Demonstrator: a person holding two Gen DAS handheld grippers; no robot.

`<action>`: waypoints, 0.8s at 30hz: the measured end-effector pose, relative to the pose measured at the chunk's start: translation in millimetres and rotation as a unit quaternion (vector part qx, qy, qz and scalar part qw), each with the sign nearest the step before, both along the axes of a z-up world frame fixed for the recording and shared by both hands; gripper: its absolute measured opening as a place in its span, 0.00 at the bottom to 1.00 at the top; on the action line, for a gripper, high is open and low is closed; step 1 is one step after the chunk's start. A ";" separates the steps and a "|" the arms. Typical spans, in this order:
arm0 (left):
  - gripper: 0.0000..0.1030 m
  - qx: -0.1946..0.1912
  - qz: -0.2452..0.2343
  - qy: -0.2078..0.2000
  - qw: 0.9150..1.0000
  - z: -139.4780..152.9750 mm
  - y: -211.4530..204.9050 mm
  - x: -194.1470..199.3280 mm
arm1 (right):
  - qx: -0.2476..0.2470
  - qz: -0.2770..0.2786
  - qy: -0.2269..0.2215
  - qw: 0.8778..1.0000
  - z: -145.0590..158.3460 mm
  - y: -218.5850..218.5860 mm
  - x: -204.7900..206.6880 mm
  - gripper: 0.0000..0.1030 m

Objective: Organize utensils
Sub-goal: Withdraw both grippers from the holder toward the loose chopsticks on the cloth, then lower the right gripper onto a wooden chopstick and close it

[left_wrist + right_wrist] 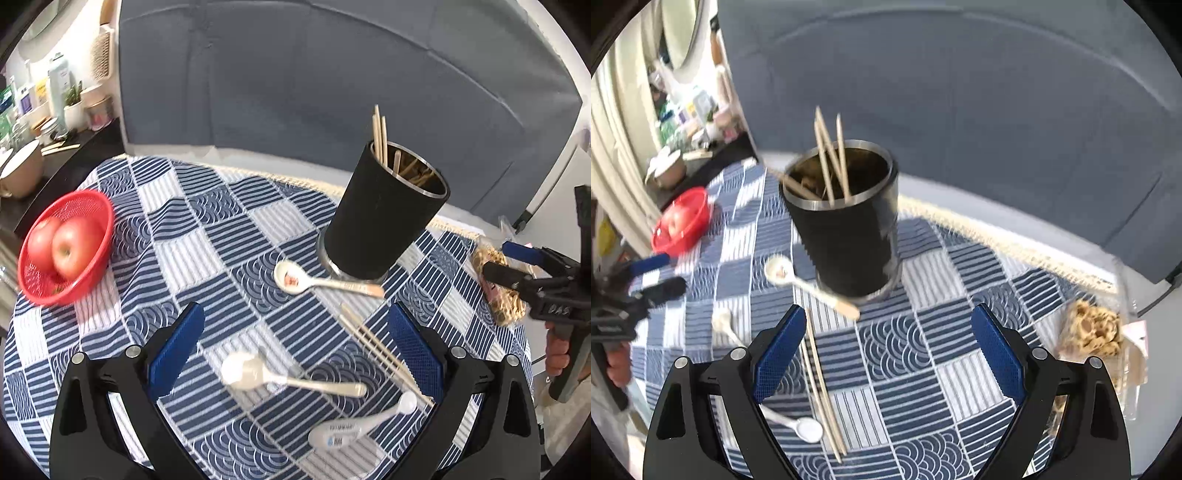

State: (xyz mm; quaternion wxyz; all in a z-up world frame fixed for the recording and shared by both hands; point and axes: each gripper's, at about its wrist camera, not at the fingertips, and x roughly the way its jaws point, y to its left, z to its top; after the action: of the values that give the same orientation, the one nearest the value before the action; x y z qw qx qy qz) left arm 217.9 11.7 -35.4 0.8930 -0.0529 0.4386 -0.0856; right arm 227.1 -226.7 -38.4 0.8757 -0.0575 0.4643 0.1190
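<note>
A black utensil holder (384, 214) (846, 221) stands on the checked cloth with several chopsticks in it. Beside its base lies a ceramic spoon (291, 278) (783, 271) with a red pattern. My left gripper (295, 350) is open above the cloth. A blurred white spoon (251, 371) (722, 321) shows between its fingers, untouched. Loose chopsticks (380, 350) (820, 387) lie by the right finger, and a small labelled white spoon (354, 428) (809, 428) is nearer. My right gripper (890, 354) is open over bare cloth with nothing between its fingers.
A red basket (92, 206) (694, 206) holding apples sits at the cloth's left side. A clear snack packet (498, 291) (1093, 328) lies at the right edge. A blue-grey sofa back rises behind the table. A cluttered dark shelf (55, 147) stands far left.
</note>
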 end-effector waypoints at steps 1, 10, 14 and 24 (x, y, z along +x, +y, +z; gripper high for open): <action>0.94 0.004 0.003 0.002 1.000 -1.0 -0.1 -2.5 | -0.005 0.007 0.004 1.000 -6.4 1.3 -1.4 0.84; 0.94 0.033 0.021 0.049 0.998 -21.3 -4.7 -18.2 | -0.064 0.066 0.076 0.993 -86.7 16.1 -13.9 0.84; 0.94 0.048 0.017 0.071 0.996 -33.0 -12.3 -21.4 | -0.073 0.080 0.097 0.989 -110.8 19.0 -21.0 0.84; 0.94 0.060 -0.003 0.104 0.993 -53.0 -31.6 -13.2 | -0.080 0.090 0.108 0.987 -122.2 25.0 -18.5 0.84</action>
State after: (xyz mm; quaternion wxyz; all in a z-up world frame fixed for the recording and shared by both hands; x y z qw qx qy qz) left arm 204.7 -20.0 -88.4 0.8441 -0.0061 0.5333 -0.0558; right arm 208.7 -201.7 -160.6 0.7986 -0.1559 0.5572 0.1655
